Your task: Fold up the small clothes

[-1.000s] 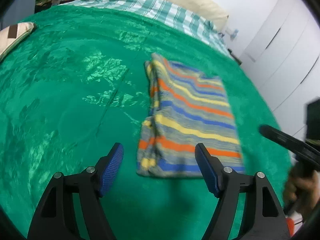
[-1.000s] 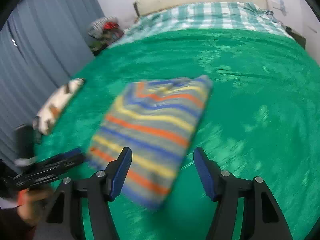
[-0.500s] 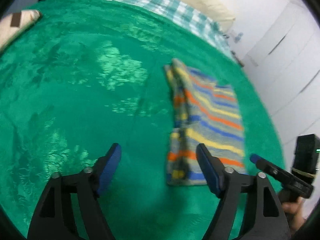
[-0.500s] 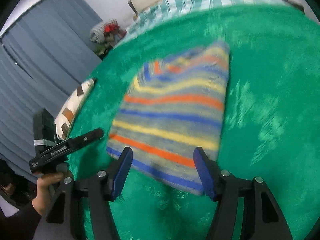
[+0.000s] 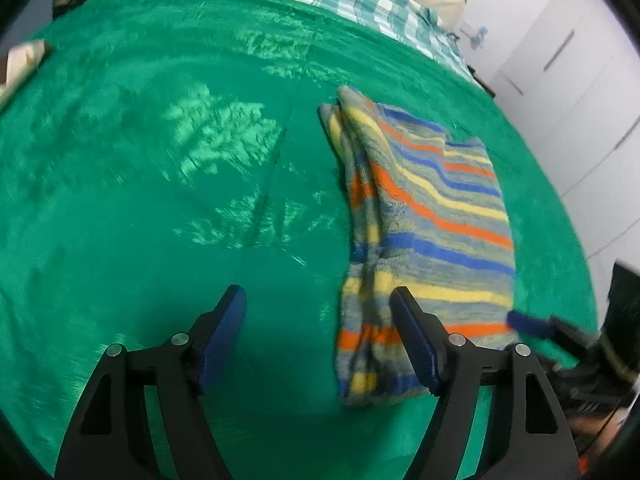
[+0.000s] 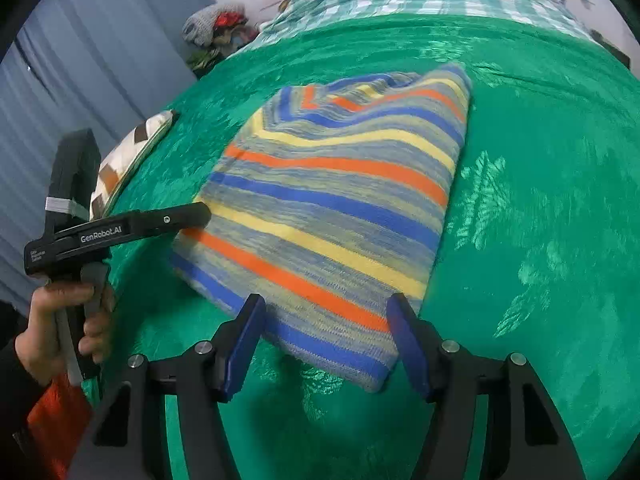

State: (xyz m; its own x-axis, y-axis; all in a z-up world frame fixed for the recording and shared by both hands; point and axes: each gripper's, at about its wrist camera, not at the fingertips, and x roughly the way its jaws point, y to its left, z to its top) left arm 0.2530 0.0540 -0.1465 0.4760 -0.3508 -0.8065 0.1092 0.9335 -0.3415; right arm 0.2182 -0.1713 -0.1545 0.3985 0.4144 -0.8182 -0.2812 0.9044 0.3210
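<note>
on the green bed (image 5: 168, 208) the striped cloth (image 6: 340, 208) lies half-folded, near edge between the right gripper (image 6: 326, 344) jaws, apart and empty. left gripper (image 5: 318, 336), closing on nothing, sits beside the left edge; pinch both near corners through every layer before folding.

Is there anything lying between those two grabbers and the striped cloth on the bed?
Nothing visible. The striped cloth lies alone on the green blanket; the right gripper and left gripper are open at its near edge.
</note>
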